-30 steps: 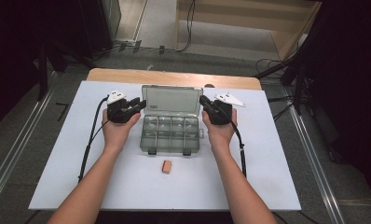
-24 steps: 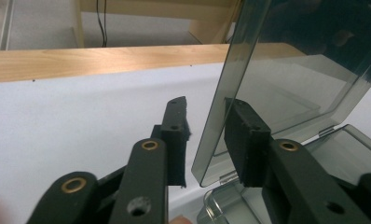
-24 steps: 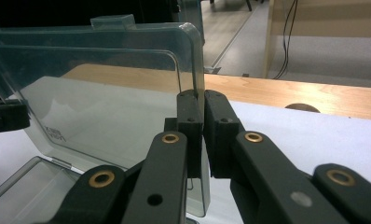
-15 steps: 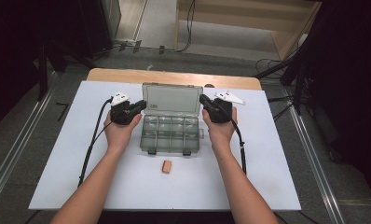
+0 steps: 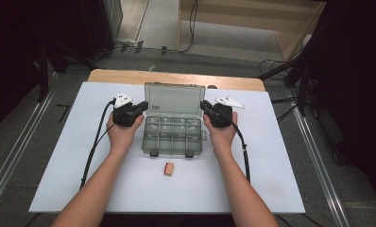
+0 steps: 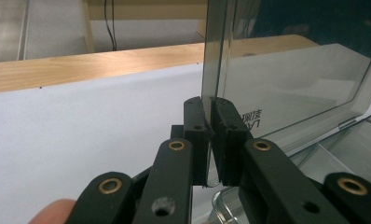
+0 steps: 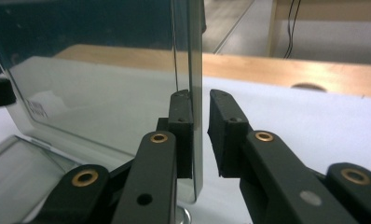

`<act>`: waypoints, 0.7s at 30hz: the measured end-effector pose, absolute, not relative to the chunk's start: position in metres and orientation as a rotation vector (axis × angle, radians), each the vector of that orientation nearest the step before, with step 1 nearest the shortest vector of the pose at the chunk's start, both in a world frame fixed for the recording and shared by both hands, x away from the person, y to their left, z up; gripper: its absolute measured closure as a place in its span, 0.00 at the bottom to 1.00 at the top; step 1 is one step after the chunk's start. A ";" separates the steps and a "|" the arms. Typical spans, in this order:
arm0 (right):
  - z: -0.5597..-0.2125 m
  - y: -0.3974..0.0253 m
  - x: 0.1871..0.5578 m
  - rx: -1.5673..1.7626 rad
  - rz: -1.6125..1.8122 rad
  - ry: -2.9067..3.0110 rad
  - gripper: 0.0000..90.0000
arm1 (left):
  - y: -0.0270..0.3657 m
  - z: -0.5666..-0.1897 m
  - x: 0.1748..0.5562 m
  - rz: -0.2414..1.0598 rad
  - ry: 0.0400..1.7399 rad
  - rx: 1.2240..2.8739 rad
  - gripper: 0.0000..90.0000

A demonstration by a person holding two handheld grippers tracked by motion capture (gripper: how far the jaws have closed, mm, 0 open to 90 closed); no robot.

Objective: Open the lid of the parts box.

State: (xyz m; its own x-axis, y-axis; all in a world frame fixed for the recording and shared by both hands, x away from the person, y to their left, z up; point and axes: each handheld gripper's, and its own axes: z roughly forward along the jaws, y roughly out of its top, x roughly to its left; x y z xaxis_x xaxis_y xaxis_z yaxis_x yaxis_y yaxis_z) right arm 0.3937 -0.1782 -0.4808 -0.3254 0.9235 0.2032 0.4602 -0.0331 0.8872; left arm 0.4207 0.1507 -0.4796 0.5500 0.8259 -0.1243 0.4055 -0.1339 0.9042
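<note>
The left tool [image 5: 140,108] and right tool [image 5: 206,107] sit at 9 and 3 o'clock of a clear box [image 5: 173,135] in the high view, each at a side edge of its raised lid [image 5: 175,99]. The box lies mid-surface [image 5: 63,156] on the white sheet, its tray divided into compartments. A small orange block [image 5: 168,169] lies on the sheet at 6 o'clock of the box, just apart from it. A cable trails from each tool toward the near edge.

In the left gripper view, the left tool [image 6: 210,135] has its jaws together on the lid's [image 6: 291,74] side edge, pads pressed to both faces. The lid stands upright, with the tray [image 6: 351,144] at 4 o'clock.

In the right gripper view, the right tool [image 7: 200,133] straddles the lid's [image 7: 95,88] other edge: the inner jaw touches the pane, the outer jaw stands slightly off it, a gap showing.
</note>
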 end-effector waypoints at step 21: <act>-0.508 -0.181 0.401 1.548 1.370 1.849 0.93 | 0.156 -0.486 0.433 0.376 1.092 1.730 0.93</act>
